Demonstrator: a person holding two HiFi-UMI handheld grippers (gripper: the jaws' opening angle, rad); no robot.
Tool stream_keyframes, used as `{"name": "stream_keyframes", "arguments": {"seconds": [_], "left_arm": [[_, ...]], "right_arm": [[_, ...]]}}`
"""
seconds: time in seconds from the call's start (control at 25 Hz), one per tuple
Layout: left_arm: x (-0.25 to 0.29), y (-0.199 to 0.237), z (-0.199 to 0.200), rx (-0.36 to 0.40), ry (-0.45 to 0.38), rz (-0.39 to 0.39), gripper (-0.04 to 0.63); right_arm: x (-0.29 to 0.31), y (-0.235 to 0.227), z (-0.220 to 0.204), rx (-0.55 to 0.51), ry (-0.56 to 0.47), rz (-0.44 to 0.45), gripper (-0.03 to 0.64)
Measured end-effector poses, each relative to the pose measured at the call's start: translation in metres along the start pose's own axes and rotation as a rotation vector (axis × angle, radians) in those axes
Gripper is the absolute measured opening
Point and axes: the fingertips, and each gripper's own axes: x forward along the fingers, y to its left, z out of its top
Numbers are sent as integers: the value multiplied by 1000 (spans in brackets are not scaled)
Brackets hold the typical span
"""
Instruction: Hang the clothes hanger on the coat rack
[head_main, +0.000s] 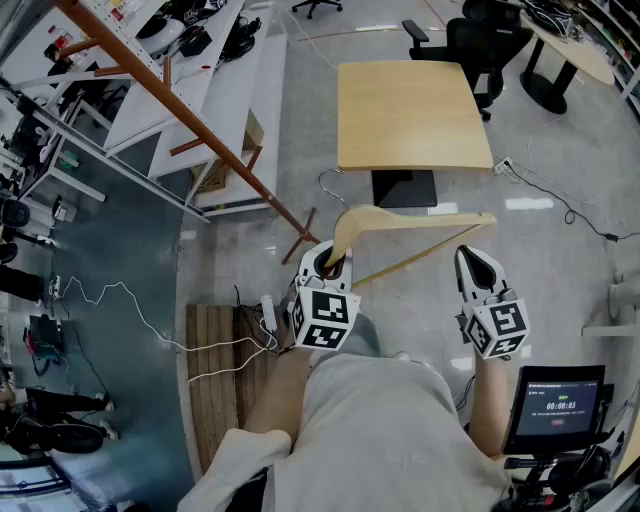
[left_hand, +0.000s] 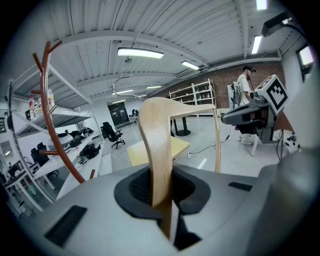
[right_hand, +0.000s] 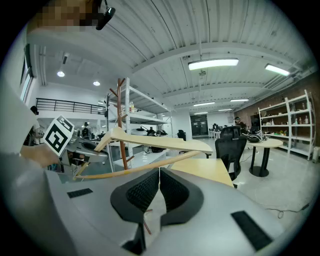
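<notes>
Closest of all is the person (head_main: 390, 430), seen from above in a pale top, standing on the near side of the light wooden table (head_main: 410, 115) with both forearms stretched toward it. Left of the table stands the coat rack (head_main: 190, 120), a long reddish-brown pole with short pegs, and from overhead its foot comes down close to the table's near left corner. In the left gripper view the rack (left_hand: 47, 115) rises at the far left; in the right gripper view (right_hand: 120, 115) it stands upright behind the hanger. The table itself is a plain square top with nothing on it. A black office chair (head_main: 480, 45) sits at the table's far right corner. The wooden clothes hanger (head_main: 400, 218) is held in the air between the table's near edge and the person, its metal hook turned toward the table's near left corner, and the hook is on no peg of the rack. The left gripper (head_main: 330, 262) has its jaws clamped on one end of the hanger (left_hand: 157, 150), the wood sitting upright between the dark pads. The right gripper (head_main: 478, 265) hovers off the table's near right corner, by the hanger's (right_hand: 160, 142) other end, with its jaws pressed together on nothing.
</notes>
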Motion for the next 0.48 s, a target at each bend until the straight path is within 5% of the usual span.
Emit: {"name": "stream_keyframes", "arguments": {"seconds": [0.32,0.48], "left_arm": [[68,118,18,62,6,50,38],[87,151,15,27,18,72,38]], "right_arm": [[141,1,52,-13,-33,20,12],[192,9,66,-25,-42,78,12]]}}
